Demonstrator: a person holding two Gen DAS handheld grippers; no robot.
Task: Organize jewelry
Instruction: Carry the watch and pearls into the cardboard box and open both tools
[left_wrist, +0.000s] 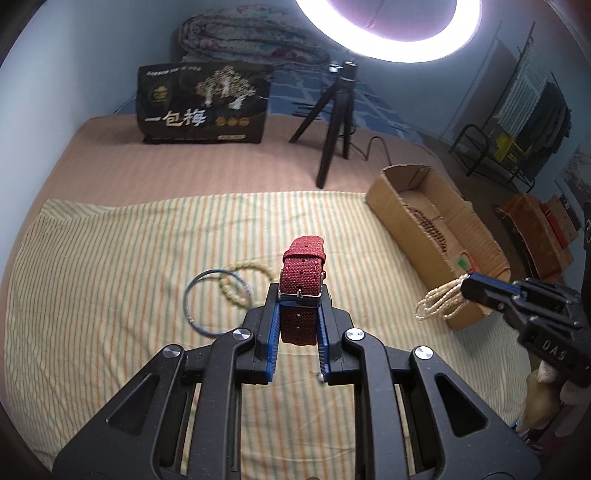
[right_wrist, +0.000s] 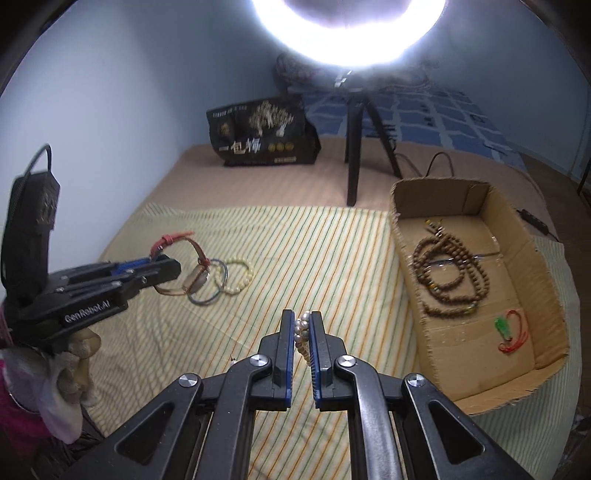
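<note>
Red watch (left_wrist: 303, 273) strap points straight ahead, clamped in left gripper (left_wrist: 298, 314) jaws.

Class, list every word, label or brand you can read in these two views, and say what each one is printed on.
"一包梅": large characters on the black bag at the back.
"GenRobot.AI": side of the left gripper, seen in the right wrist view.
"DAS": body of the right gripper, seen in the left wrist view; it may be cut off.
Small print along the bag's top and bottom edges: too blurred to read.

A bright ring light (left_wrist: 388, 33) on a black tripod (left_wrist: 334, 122) stood on the bed (left_wrist: 147, 166), against pale blue walls (right_wrist: 129, 92); a clothes rack (left_wrist: 532, 110) stood at right.
</note>
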